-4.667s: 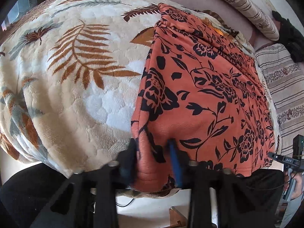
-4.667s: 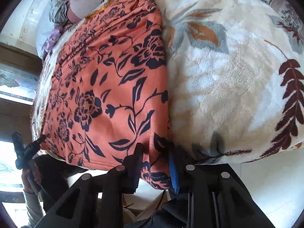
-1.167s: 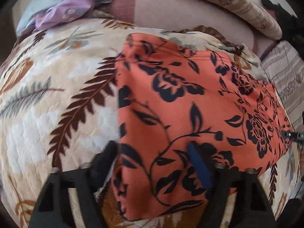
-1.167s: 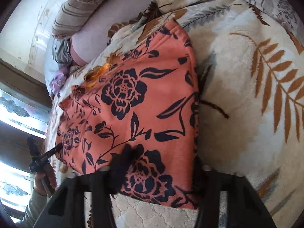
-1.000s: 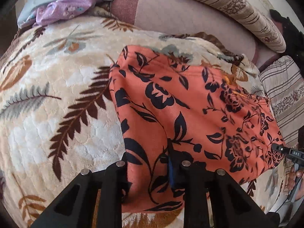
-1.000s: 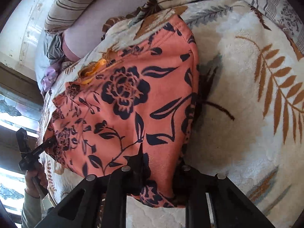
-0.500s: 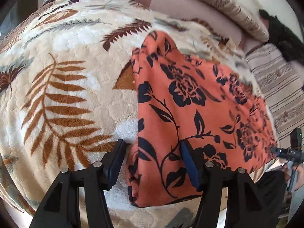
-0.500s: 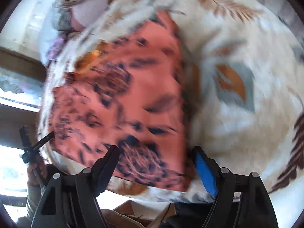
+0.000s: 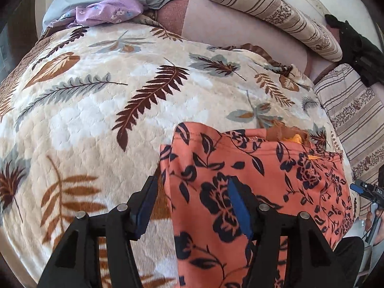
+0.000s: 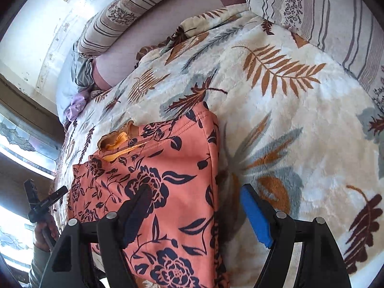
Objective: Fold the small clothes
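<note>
- Lying flat on the leaf-print blanket [image 9: 100, 110], the orange garment [image 9: 264, 182] shows a dark navy pattern of roses, leaves and trailing stems over a soft, fleecy-looking cloth.
- It is folded into a rough rectangle, and a stitched hem runs along the edge farthest from both tongs.
- At that far edge a scrap of yellow-orange lining or a second layer peeks out, crumpled.
- The left gripper [image 9: 192, 204] stands released, jaws apart; the garment's left edge lies between its fingers, one finger over the blanket and the other over the cloth, and neither presses it.
- The right gripper [image 10: 195, 212] is likewise released and spread wide; the garment's right edge runs up between its fingers, with the blue pad [image 10: 255, 216] over the blanket beside it.
- Both pairs of jaws have just been opening.
- Beyond the tongs, past the blanket, lie striped cushions [image 9: 271, 12] and a lilac cloth [image 9: 108, 12].
</note>
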Available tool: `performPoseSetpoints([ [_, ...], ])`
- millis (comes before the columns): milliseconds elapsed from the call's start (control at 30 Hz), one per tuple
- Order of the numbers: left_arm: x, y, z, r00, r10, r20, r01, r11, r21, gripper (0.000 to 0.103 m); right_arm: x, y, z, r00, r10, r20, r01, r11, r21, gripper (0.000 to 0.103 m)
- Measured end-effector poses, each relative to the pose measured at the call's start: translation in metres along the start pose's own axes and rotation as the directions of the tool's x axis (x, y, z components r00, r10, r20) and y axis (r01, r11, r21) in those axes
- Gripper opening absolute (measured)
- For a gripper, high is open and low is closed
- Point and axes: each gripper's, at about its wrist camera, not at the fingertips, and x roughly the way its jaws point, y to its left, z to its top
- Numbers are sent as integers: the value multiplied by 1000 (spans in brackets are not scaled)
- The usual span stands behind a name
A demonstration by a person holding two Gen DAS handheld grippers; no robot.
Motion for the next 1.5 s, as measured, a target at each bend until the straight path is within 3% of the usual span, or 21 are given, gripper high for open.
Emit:
performPoseSetpoints([
  [167,29,3,17,999,36,-33,-36,999,-5,61,20,7,20,998,-54,21,55,997,-59,79],
  [400,37,0,24,999,31,-9,-31,1000,-1,61,52,9,48,987,-140,78,148,983,-109,78],
  [433,38,-2,25,999,37,-7,-37,999,6,61,56,13,50,985,-151,87,162,978,-135,72],
  [467,39,-3,26,999,47,-1,-47,999,15,50,60,17,51,981,-168,95,182,971,-158,66],
  [500,41,-5,27,998,66,-2,-66,997,28,23,66,21,52,978,-191,90,205,962,-183,42],
  [533,43,-6,28,996,87,-12,-86,996,37,11,74,24,54,976,-208,60,216,956,-199,20],
  [633,32,-7,30,997,81,15,-81,997,21,8,70,40,53,964,-256,75,267,931,-249,9],
  [767,-38,-21,13,980,62,191,-75,995,59,8,8,70,42,947,-233,221,291,915,-280,8],
  [900,-130,-39,-29,928,22,372,-69,991,112,7,-83,91,11,904,-150,400,265,931,-251,8],
  [967,-165,-42,-47,909,0,417,-56,991,122,7,-121,95,-9,880,-105,464,235,944,-232,8],
  [1033,-179,-39,-50,904,-5,427,-51,991,120,7,-138,93,-16,878,-75,474,196,958,-211,8],
  [1100,-170,-33,-33,913,-14,408,-39,992,120,7,-132,85,-2,895,-58,443,158,969,-191,8],
  [1167,-138,-26,-6,924,13,381,-63,991,121,7,-103,69,26,913,-66,402,143,976,-165,8],
  [1233,-68,-17,22,967,63,246,-97,987,129,8,-36,39,61,969,-84,231,116,985,-127,8],
  [1267,-29,-9,31,976,125,181,-147,983,112,13,2,18,72,984,-89,153,100,993,-62,9],
  [1300,14,0,37,980,190,65,-196,974,113,16,39,4,76,990,-127,66,129,991,-28,12],
  [1333,48,7,37,970,240,-50,-233,966,109,17,71,-5,77,981,-194,-32,192,981,-38,13],
  [1367,55,13,36,975,217,-46,-213,974,76,19,87,-8,72,970,-234,-63,230,971,-56,15],
  [1400,43,15,37,978,208,14,-208,977,38,25,80,-5,69,973,-232,-4,232,971,-53,17],
  [1467,18,14,40,975,214,54,-215,977,14,42,56,-3,64,976,-211,55,212,977,-18,33],
  [1500,2,14,39,974,212,87,-213,977,11,47,43,-2,62,975,-209,81,211,977,-16,60],
])
